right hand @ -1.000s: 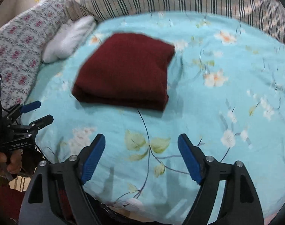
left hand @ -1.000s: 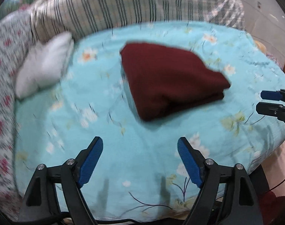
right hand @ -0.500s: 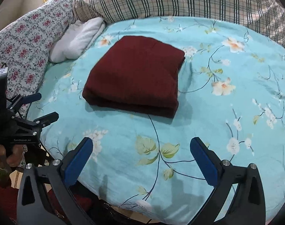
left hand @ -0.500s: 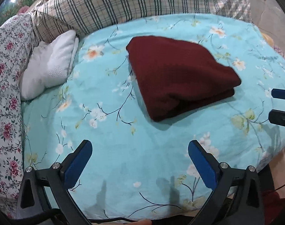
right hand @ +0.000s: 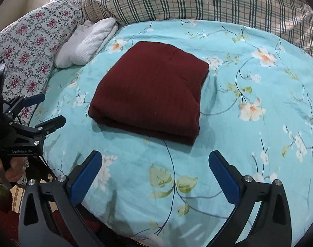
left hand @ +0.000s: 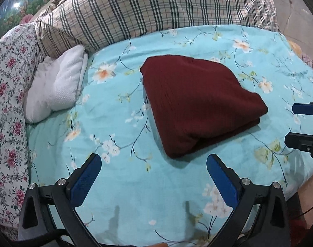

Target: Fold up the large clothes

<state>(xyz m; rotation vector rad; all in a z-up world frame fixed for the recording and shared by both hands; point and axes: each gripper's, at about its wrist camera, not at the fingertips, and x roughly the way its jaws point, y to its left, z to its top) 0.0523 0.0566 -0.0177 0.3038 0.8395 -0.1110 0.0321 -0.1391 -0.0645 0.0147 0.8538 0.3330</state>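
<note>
Folding appears complete: the dark red garment [right hand: 152, 90] lies as a compact, layered rectangle near the middle of the bed [right hand: 249, 154], on the turquoise floral sheet, with stacked edges visible along its near side. No loose sleeve or hem shows, though the far side of the bundle is hidden, so a stray flap there cannot be ruled out. Remaining work is judged to be little or none, at most a final smoothing.

The left tool [left hand: 154, 177] hangs above the sheet, short of the garment, jaws spread wide and empty. The right tool [right hand: 155, 176] does likewise, wide and holding nothing.

No containers are in view. A white pillow [left hand: 53, 90] rests at the far left, beside a plaid quilt [left hand: 156, 8].
</note>
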